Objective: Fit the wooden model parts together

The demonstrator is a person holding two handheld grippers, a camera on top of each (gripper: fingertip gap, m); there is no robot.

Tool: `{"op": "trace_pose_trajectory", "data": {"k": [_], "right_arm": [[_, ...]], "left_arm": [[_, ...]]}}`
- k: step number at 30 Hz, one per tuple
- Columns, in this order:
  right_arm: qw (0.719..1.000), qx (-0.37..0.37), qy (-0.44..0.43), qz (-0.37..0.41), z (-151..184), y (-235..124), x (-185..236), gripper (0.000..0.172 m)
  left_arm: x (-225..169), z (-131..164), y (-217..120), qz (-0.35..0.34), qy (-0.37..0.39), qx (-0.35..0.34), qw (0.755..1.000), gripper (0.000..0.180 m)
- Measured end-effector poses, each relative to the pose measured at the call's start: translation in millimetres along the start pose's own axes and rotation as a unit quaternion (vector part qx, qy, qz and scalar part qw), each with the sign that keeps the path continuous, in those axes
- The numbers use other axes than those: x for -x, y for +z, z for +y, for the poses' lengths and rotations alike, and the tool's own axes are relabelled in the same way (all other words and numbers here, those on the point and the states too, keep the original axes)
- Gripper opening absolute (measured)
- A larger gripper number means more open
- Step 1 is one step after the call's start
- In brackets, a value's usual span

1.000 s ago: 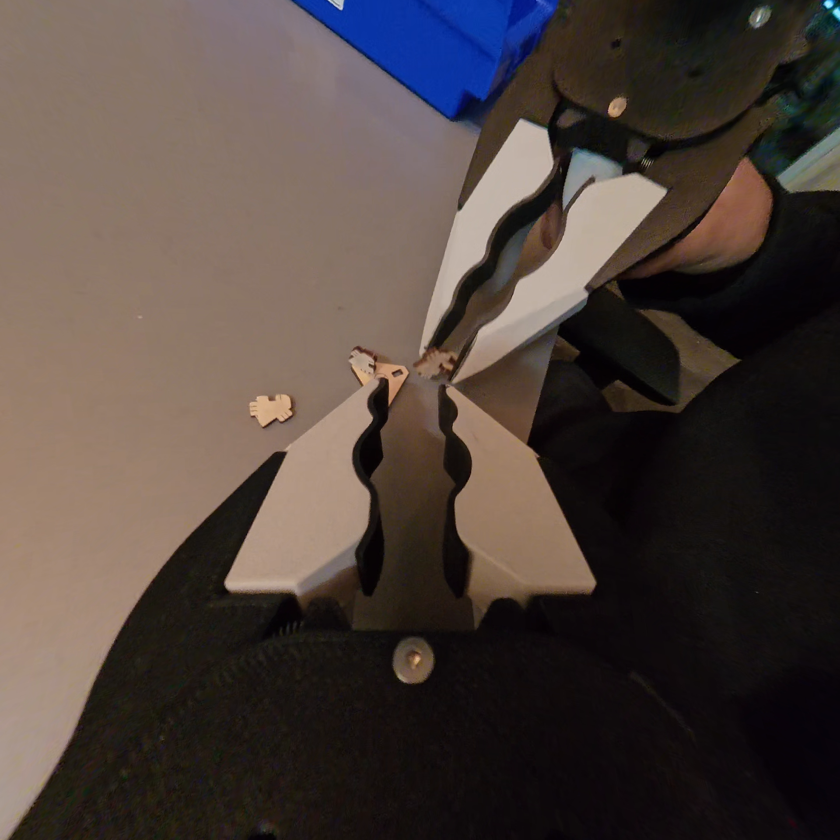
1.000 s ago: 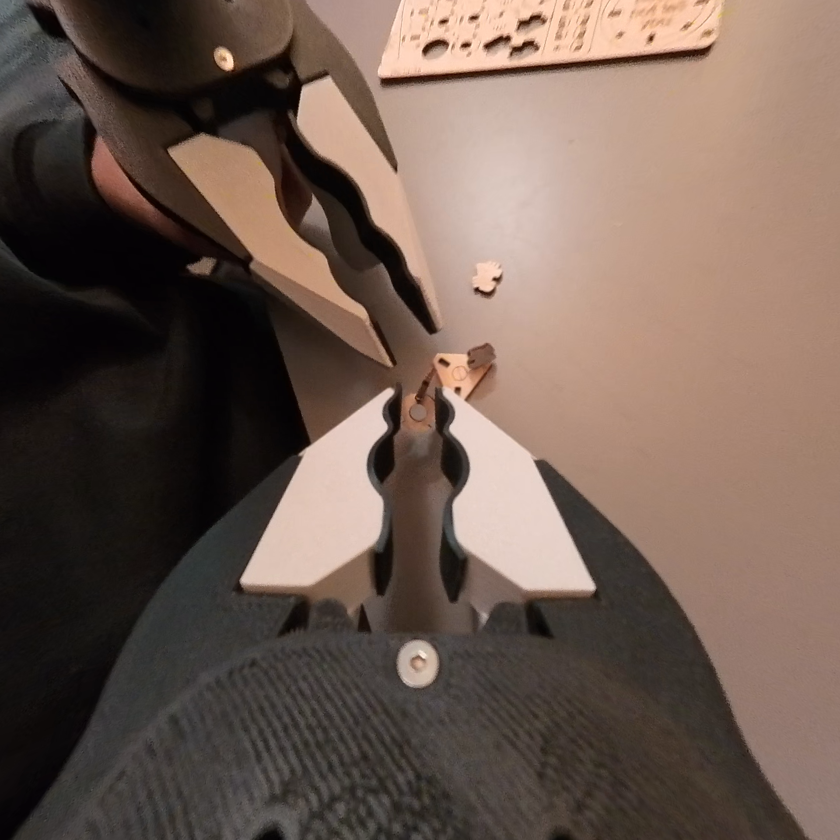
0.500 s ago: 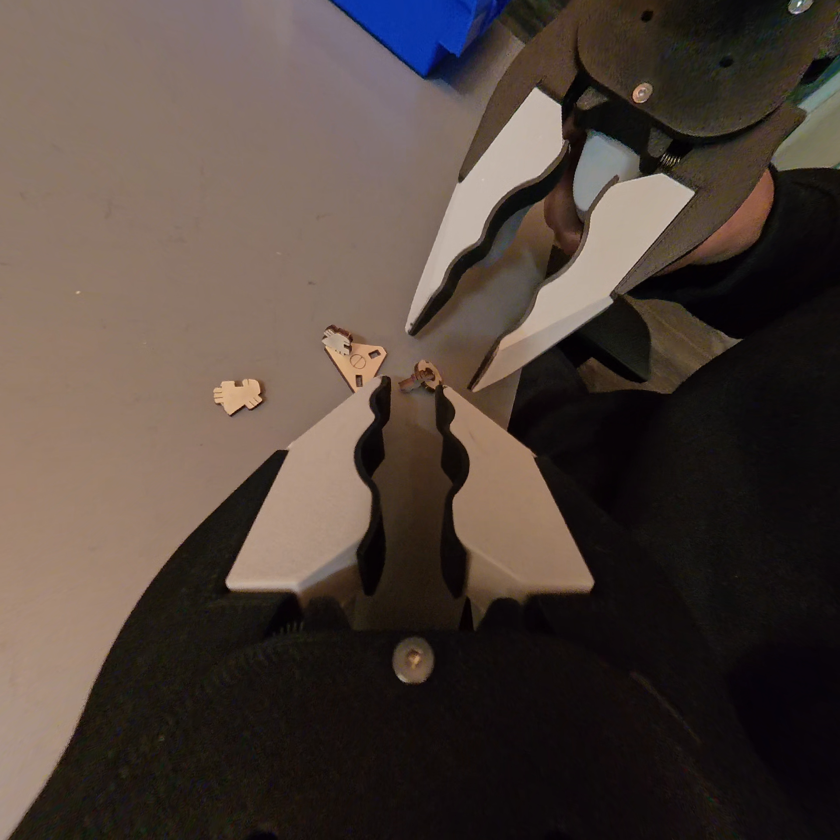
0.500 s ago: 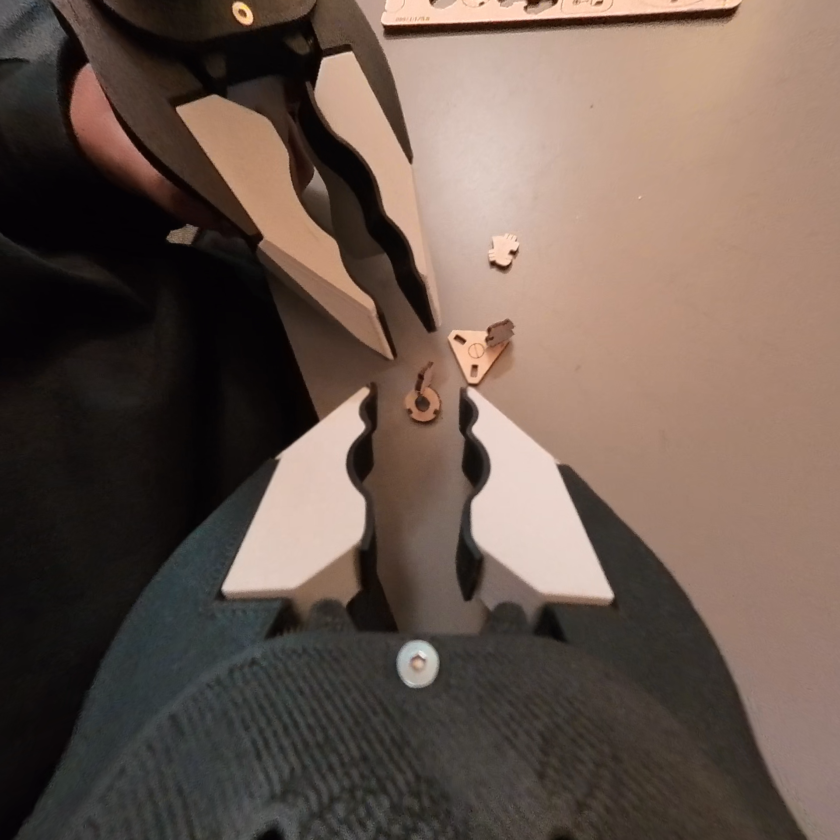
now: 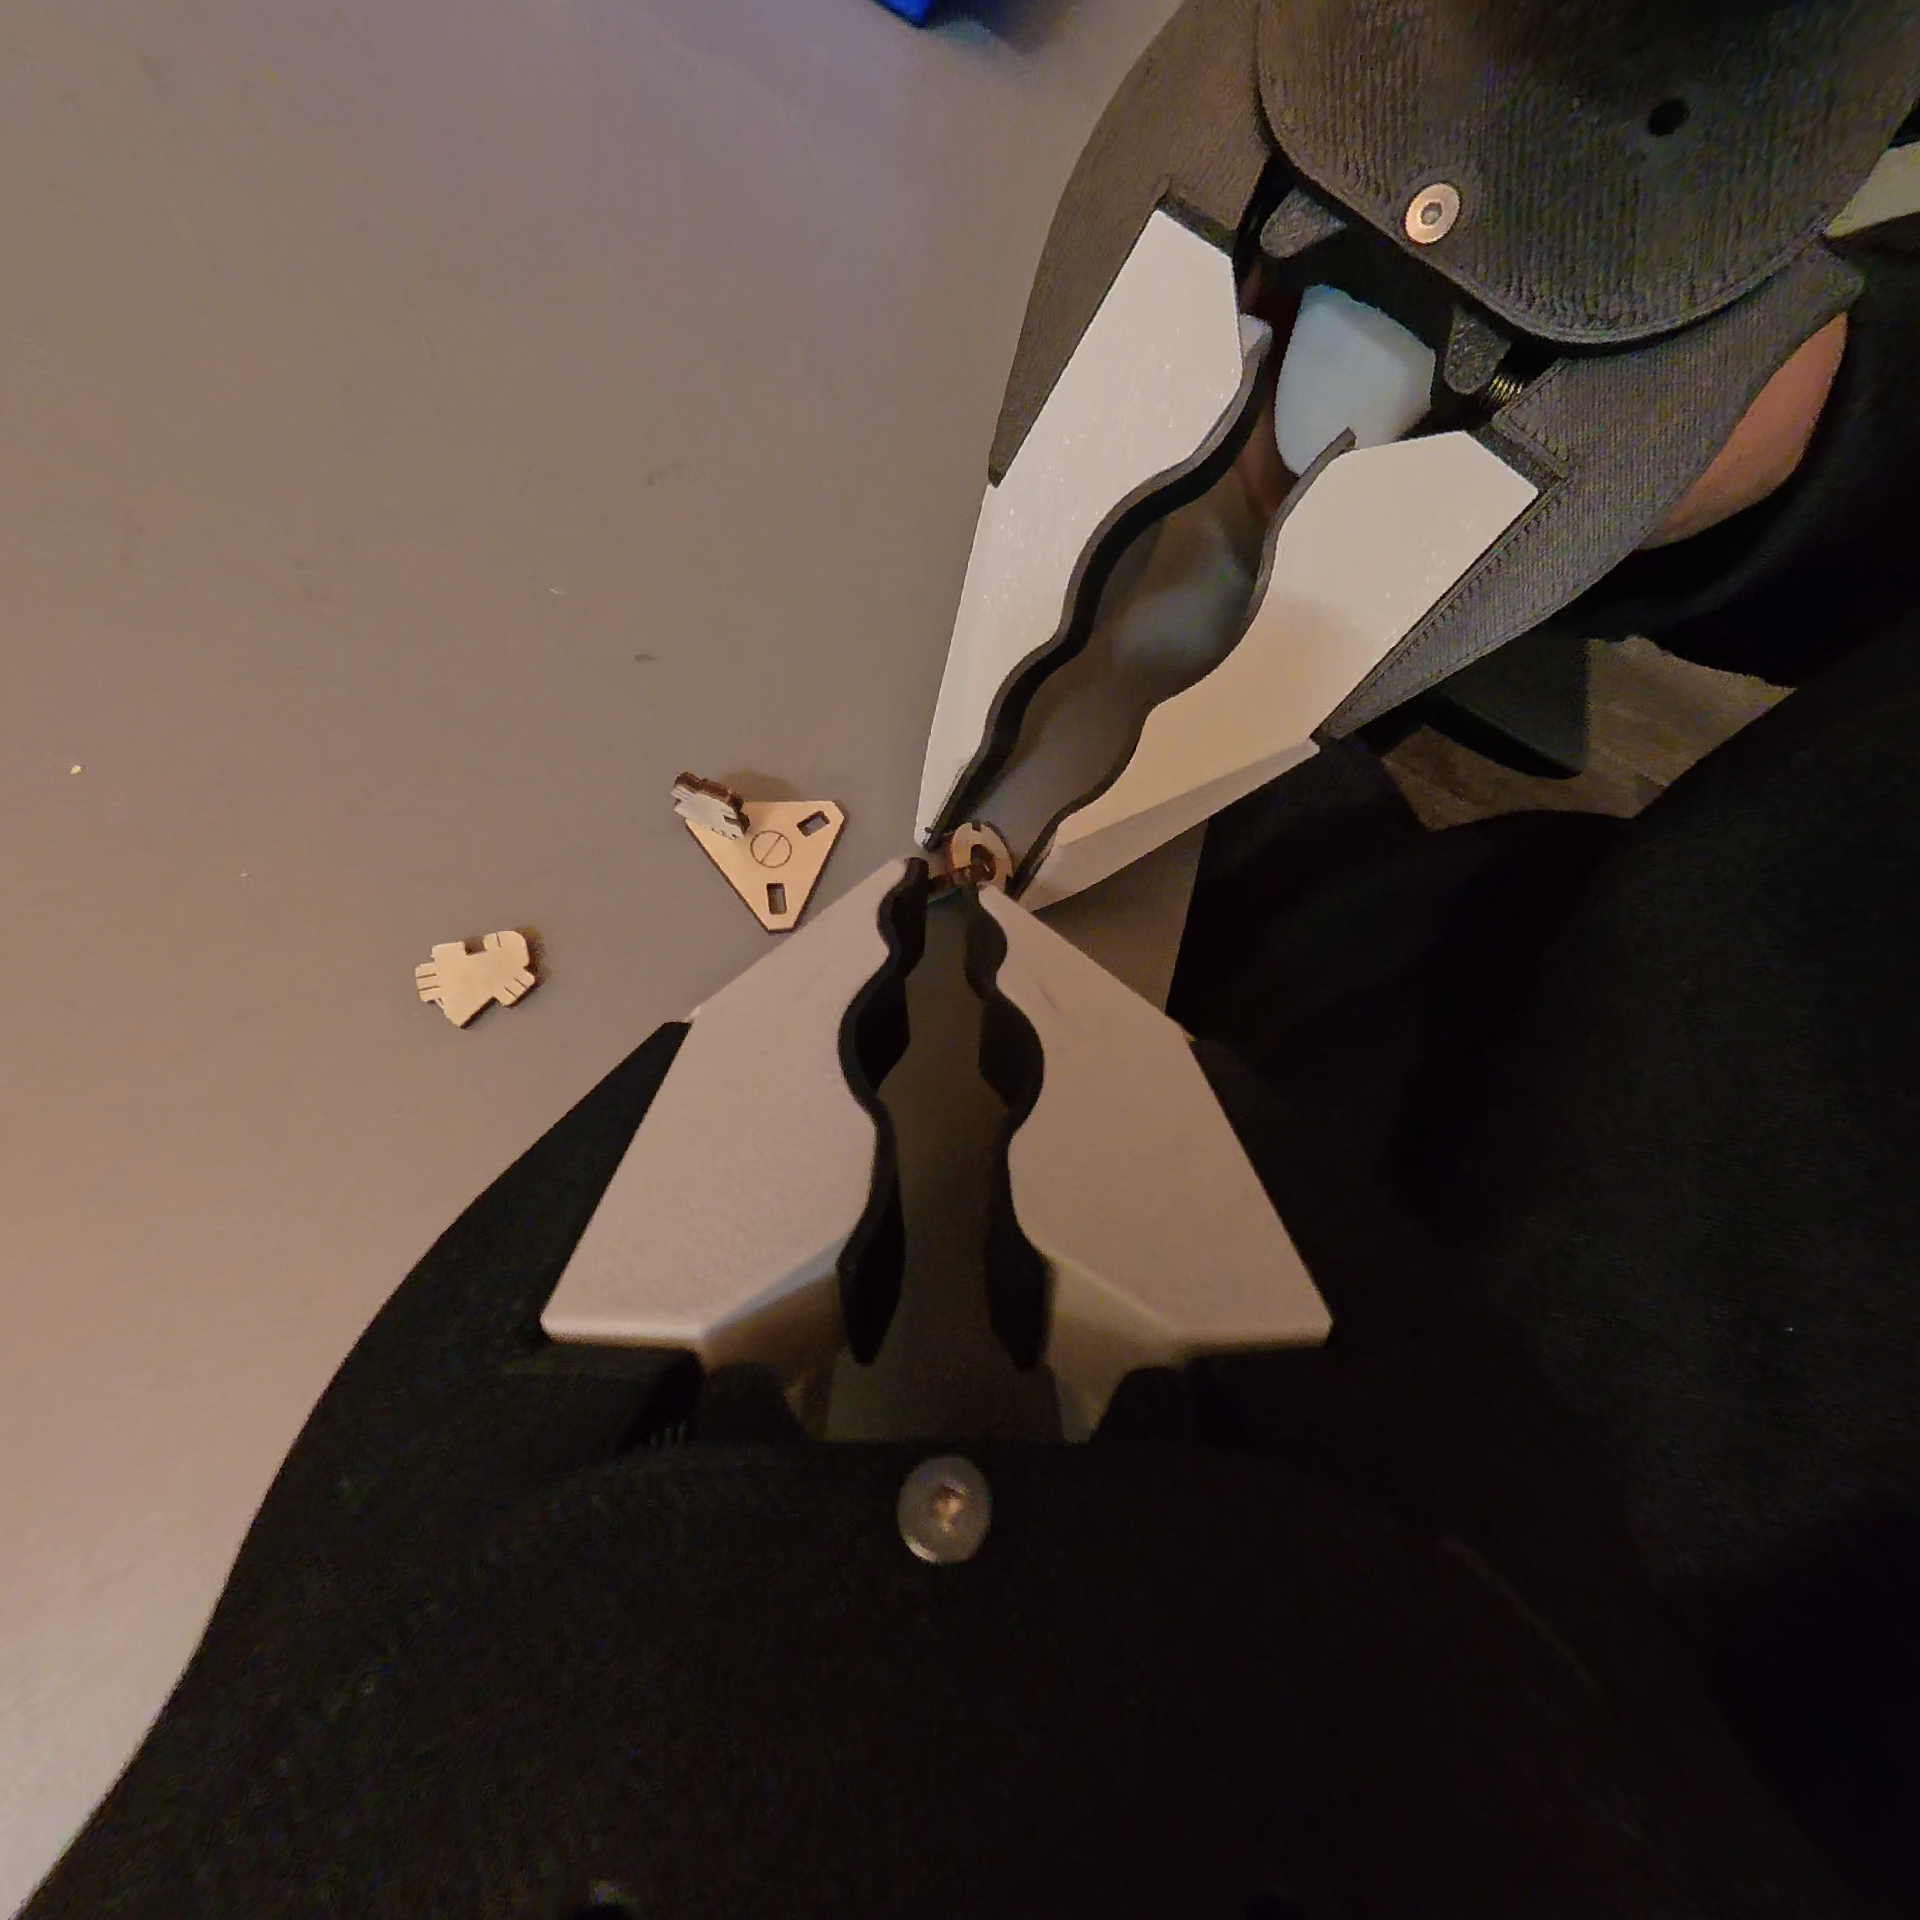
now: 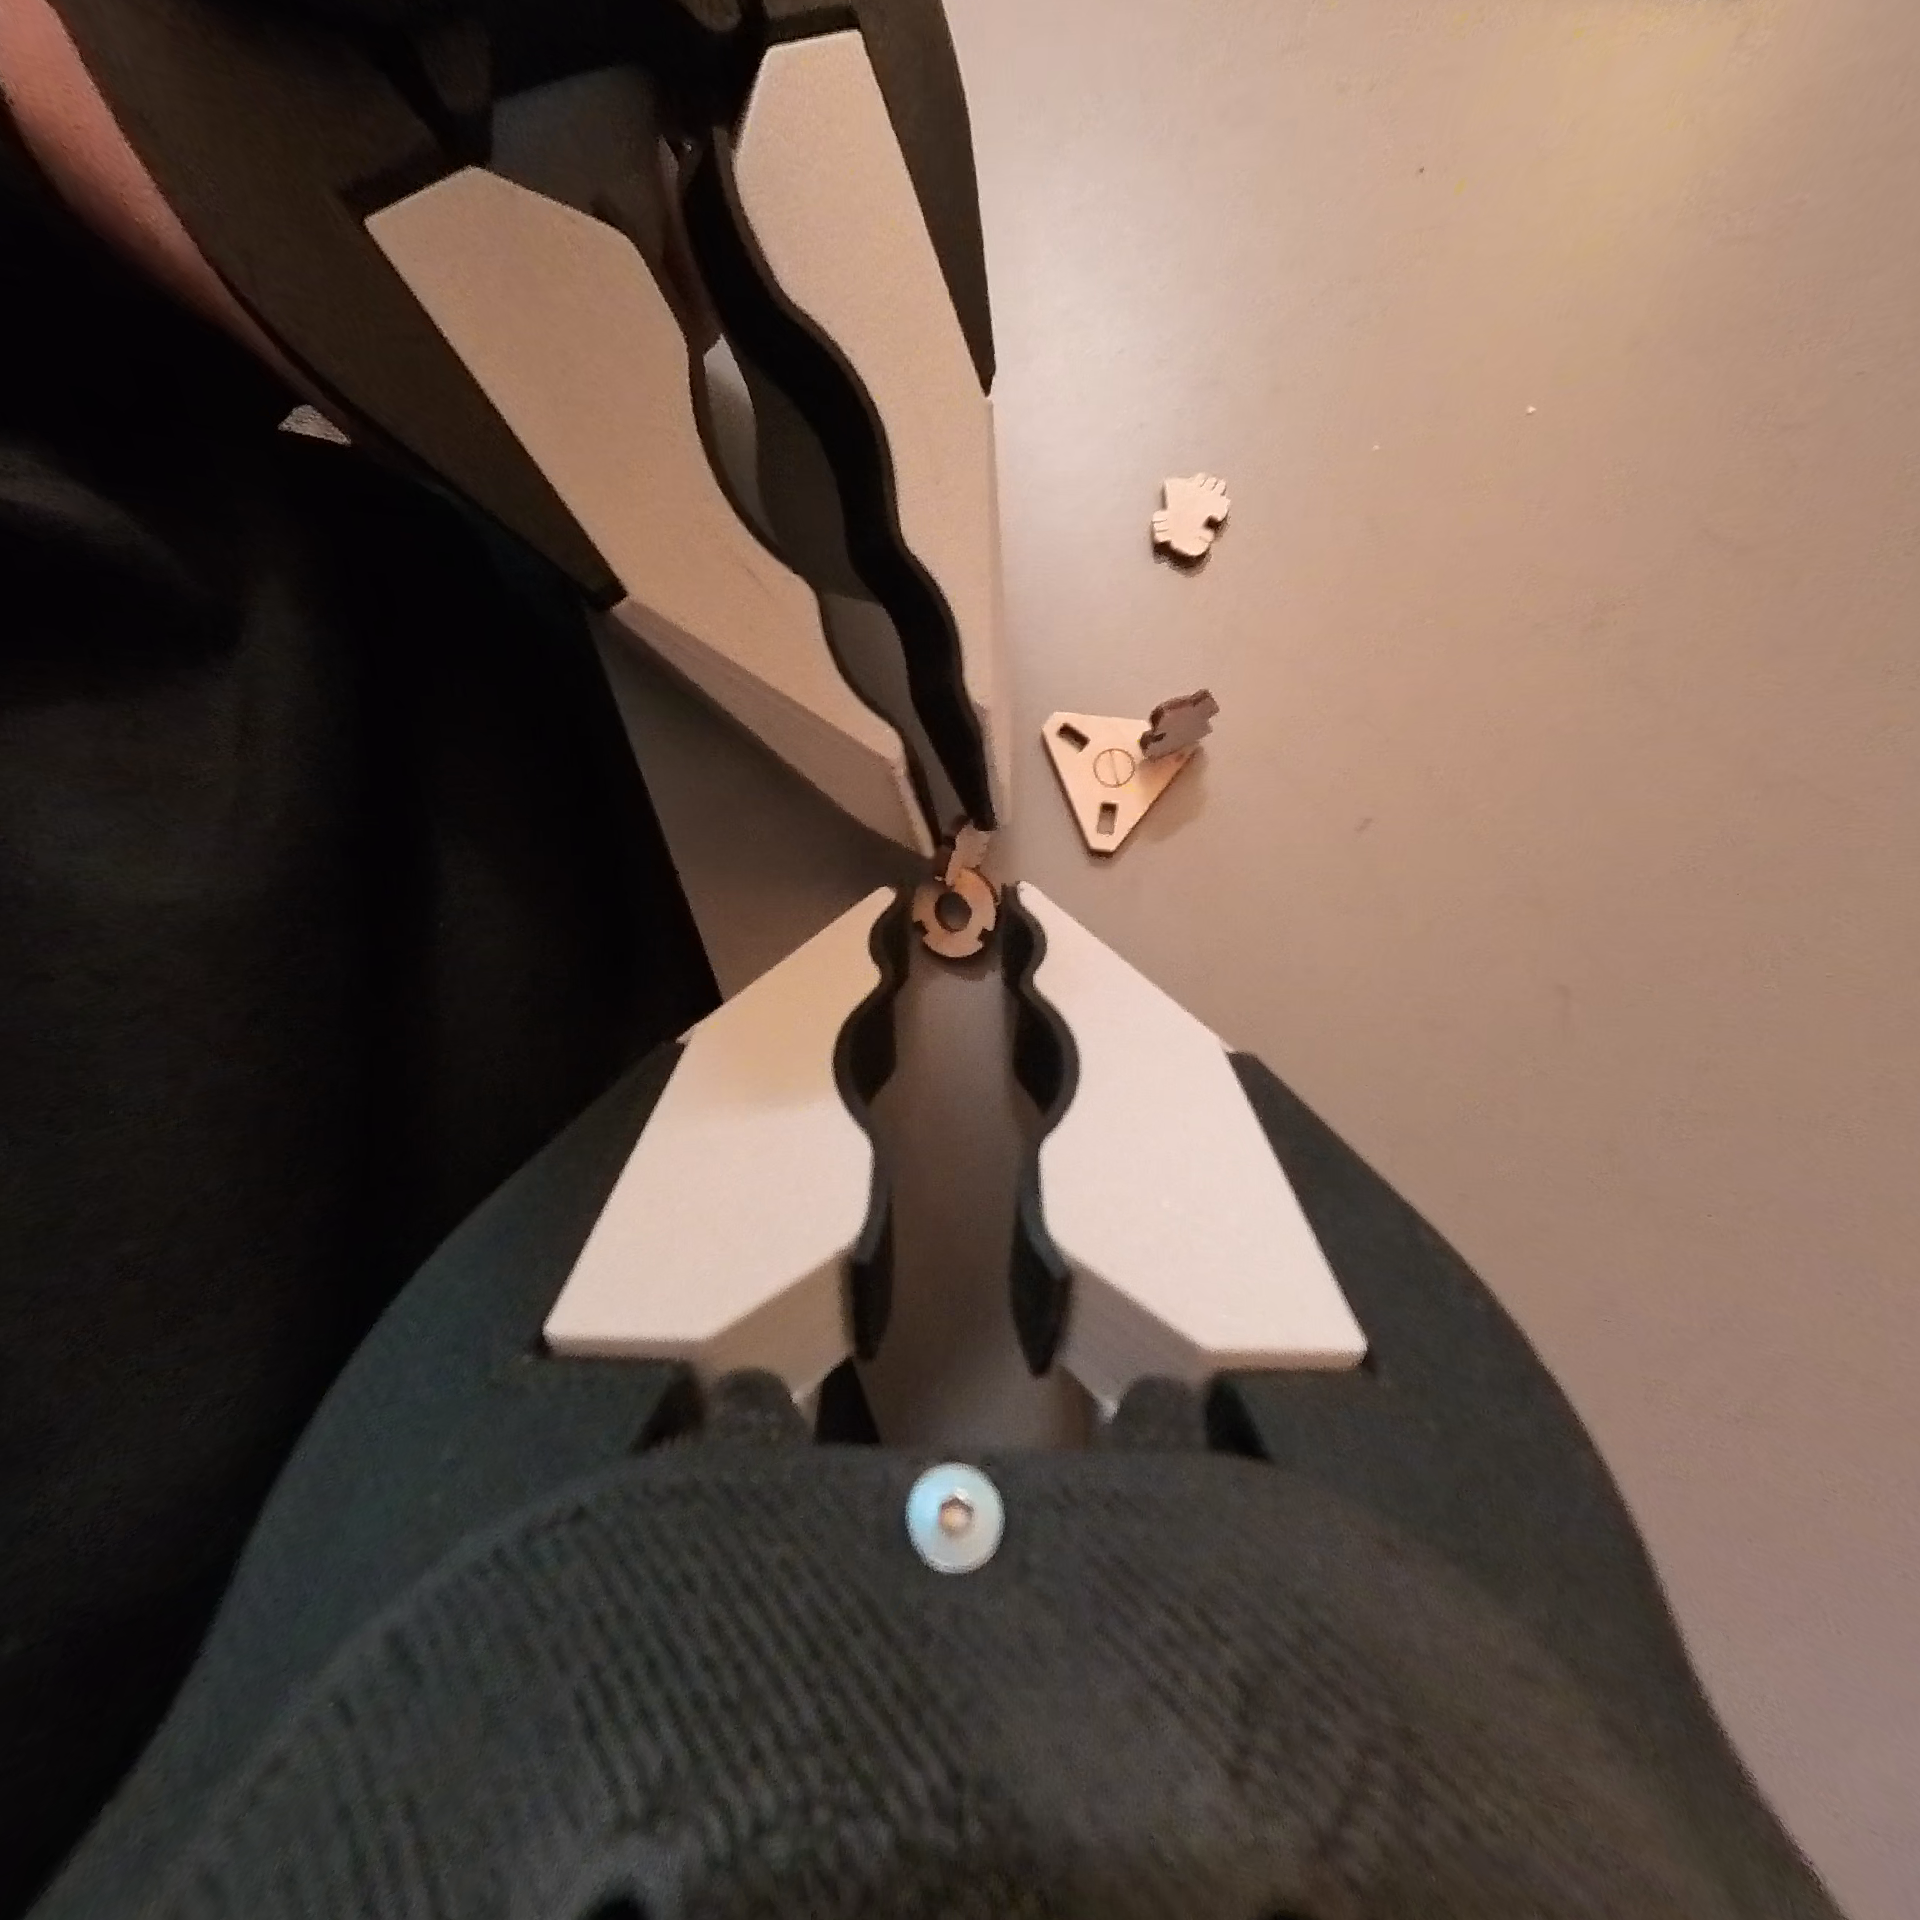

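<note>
My left gripper (image 5: 948, 881) is shut on a small flat wooden piece (image 6: 966, 844) that stands in a small notched wooden ring (image 6: 951, 914). The right wrist view shows the left gripper (image 6: 961, 821) reaching in from above, its tips pinched on that piece. My right gripper (image 6: 953, 896) is closed around the ring, with a pad against each side. The left wrist view shows the right gripper (image 5: 982, 852) coming in from the upper right with the ring (image 5: 975, 850) at its tips. The two grippers meet tip to tip just above the grey table (image 5: 416, 468).
A triangular wooden plate (image 5: 774, 847) with slots lies just left of the tips, with a small piece (image 5: 710, 805) standing in one corner. It also shows in the right wrist view (image 6: 1112, 779). A loose hand-shaped wooden piece (image 5: 473, 977) lies farther left. Black sleeves fill the lower right. My left and right fingertips are right by each other.
The right jaws opened and left the ring on the table, then closed around it again. The left jaws closed on the small piece standing in the ring. The grippers moved together.
</note>
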State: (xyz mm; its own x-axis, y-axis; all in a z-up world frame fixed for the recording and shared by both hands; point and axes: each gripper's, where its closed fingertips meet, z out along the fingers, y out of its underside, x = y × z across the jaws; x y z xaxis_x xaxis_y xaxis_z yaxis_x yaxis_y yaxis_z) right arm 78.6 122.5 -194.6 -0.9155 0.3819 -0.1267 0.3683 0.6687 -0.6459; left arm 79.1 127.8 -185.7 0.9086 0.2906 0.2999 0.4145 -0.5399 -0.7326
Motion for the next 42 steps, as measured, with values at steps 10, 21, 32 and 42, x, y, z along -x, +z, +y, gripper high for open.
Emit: {"op": "trace_pose_trajectory", "data": {"k": [10,21,32,42], "right_arm": [[0.997,-0.055,0.026,-0.054,-10,-9,4,0.015],[0.98,-0.126,0.106,-0.115,-17,-26,-8,0.001],[0.993,-0.116,-0.003,0.003,-25,-12,-22,0.028],[0.992,-0.124,-0.002,0.018,-25,-8,-31,0.023]], "left_arm": [[-2,-3,-11,0.007,0.005,-0.029,1.0,0.001],[12,-14,-31,0.039,-0.083,-0.103,0.99,0.0],[25,-15,-21,-0.031,-0.048,-0.077,0.995,0.0],[32,-10,-11,-0.06,-0.027,-0.033,0.997,0.0]]}}
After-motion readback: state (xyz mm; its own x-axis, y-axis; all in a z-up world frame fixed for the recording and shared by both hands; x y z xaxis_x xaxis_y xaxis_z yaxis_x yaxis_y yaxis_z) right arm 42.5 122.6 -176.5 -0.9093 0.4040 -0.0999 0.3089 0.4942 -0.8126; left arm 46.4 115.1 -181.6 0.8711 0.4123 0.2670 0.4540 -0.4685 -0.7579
